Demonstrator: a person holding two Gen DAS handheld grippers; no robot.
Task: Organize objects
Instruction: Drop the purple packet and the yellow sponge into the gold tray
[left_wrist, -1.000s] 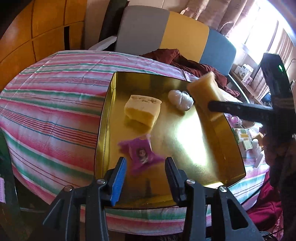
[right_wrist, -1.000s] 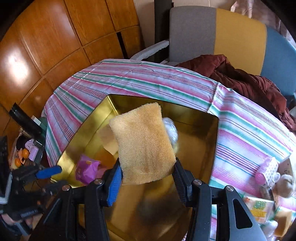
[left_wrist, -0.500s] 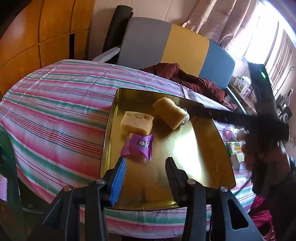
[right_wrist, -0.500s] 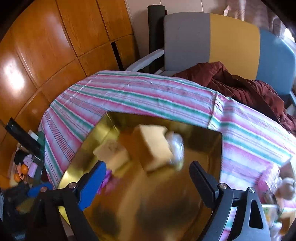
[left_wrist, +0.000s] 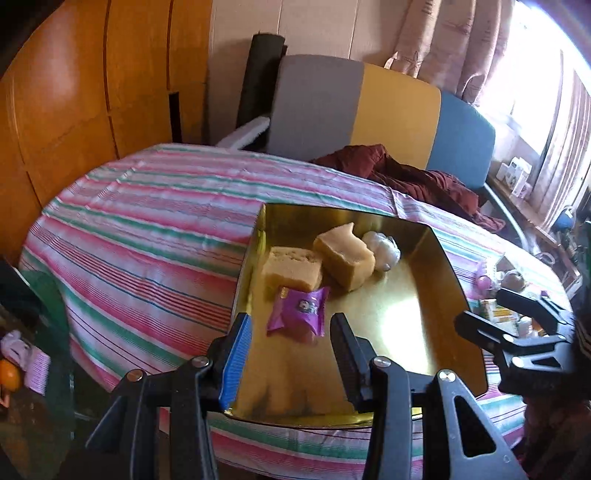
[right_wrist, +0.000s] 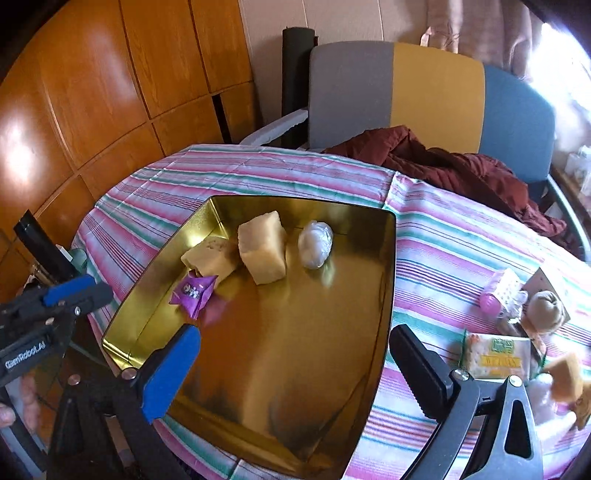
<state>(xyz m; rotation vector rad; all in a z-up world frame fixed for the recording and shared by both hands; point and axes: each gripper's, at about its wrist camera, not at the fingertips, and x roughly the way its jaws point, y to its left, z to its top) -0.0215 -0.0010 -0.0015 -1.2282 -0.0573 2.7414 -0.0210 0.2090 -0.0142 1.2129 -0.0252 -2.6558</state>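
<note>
Sponge block (right_wrist: 263, 252) in gold tray (right_wrist: 384, 280), right hand-held gripper (right_wrist: 295, 363) empty

Four things in a tray (right_wrist: 388, 258) on a table (right_wrist: 424, 236)

Packet (right_wrist: 194, 291) nearest, left; two sponges (right_wrist: 210, 256) (right_wrist: 263, 251) behind it, touching; wrapped ball (right_wrist: 315, 243) right of them. Loose items (right_wrist: 495, 354) lie right of the tray.

tray (right_wrist: 384, 280) near half – bare | far half – sponges (right_wrist: 263, 251), packet (right_wrist: 194, 290)
</note>
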